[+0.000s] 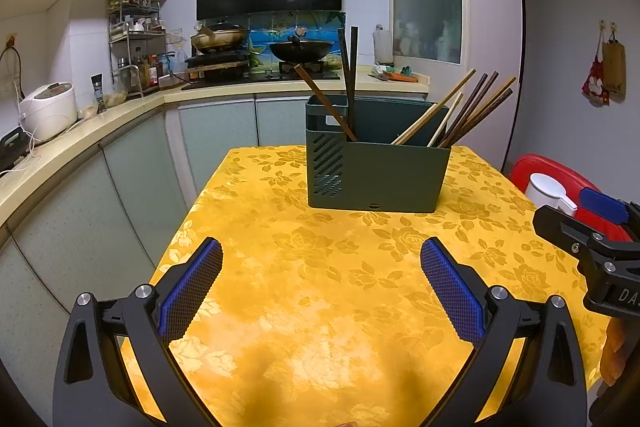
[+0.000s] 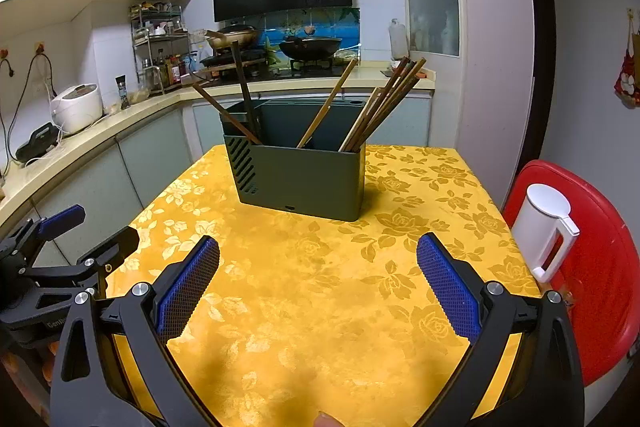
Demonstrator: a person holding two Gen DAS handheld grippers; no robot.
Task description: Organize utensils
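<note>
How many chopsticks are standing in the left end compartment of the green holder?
3. One brown chopstick leans to the left; two dark chopsticks stand nearly upright, side by side, beside it. Shorter ones may be hidden inside the holder.

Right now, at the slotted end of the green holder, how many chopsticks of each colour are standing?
Dark chopsticks: 2
Brown chopstick: 1
Total at the slotted end of the green holder: 3

Upright green holder (image 1: 378, 173) holds leaning chopsticks (image 1: 460, 115) at both ends.
</note>
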